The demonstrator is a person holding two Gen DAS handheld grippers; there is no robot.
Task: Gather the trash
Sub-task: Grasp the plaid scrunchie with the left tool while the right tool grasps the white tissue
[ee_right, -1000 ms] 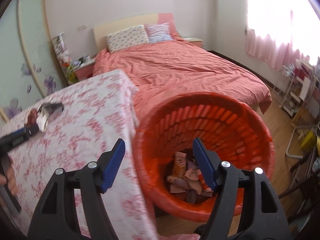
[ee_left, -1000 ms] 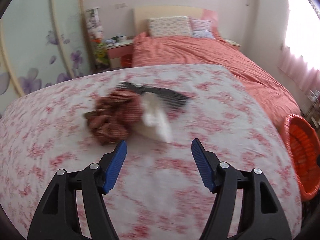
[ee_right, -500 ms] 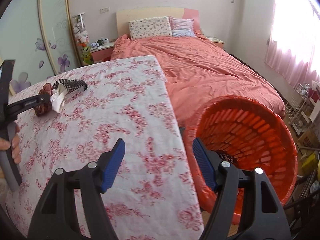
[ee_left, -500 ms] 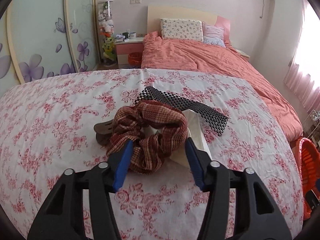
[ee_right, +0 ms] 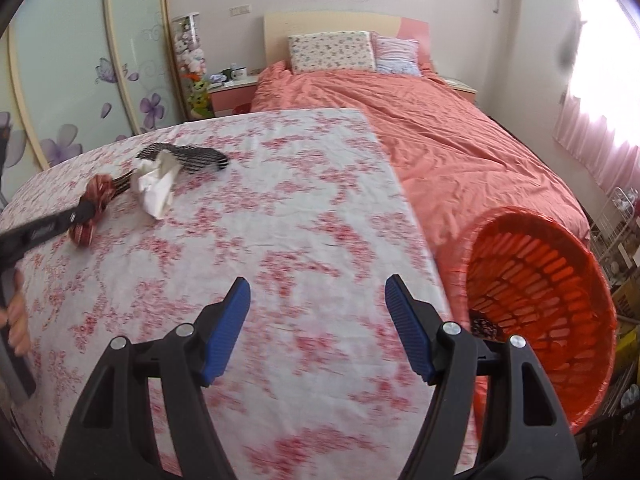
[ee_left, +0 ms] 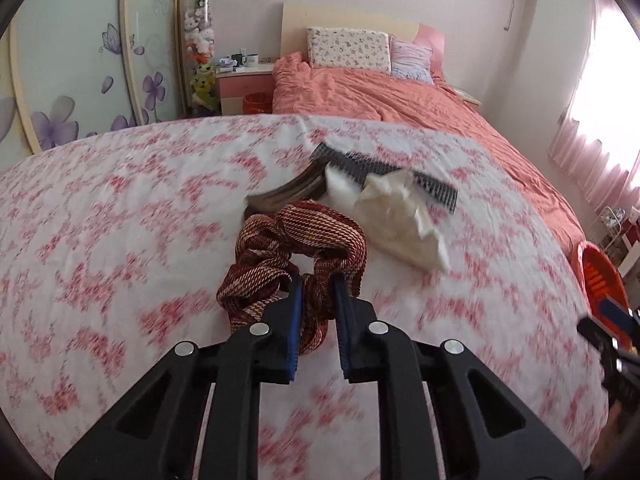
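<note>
**Left claw clenched on the scrunchie**

The left claw (ee_left: 314,280) points forward and down over the table (ee_left: 120,240). Its jaws have just been closing, and the blue pads now pinch a fold at the near edge of the reddish plaid scrunchie (ee_left: 296,248), which rests on the floral cloth. In the right wrist view the same claw (ee_right: 80,212) reaches in from the left edge, its handle held by fingers (ee_right: 18,316) low at that edge.

Just beyond the scrunchie, to the right, lies a crumpled white tissue (ee_left: 400,220), touching a strip of black mesh (ee_left: 384,172) farther back. A flat brownish thing sits behind the scrunchie; what it is cannot be told.

The right claw (ee_right: 318,320) hangs released over the near right part of the table, tilted downward, nothing between its pads. To its right, off the table's edge, stands an orange basket (ee_right: 540,272) with some scraps at its bottom. A bed (ee_right: 440,140) with a coral cover fills the far side
</note>
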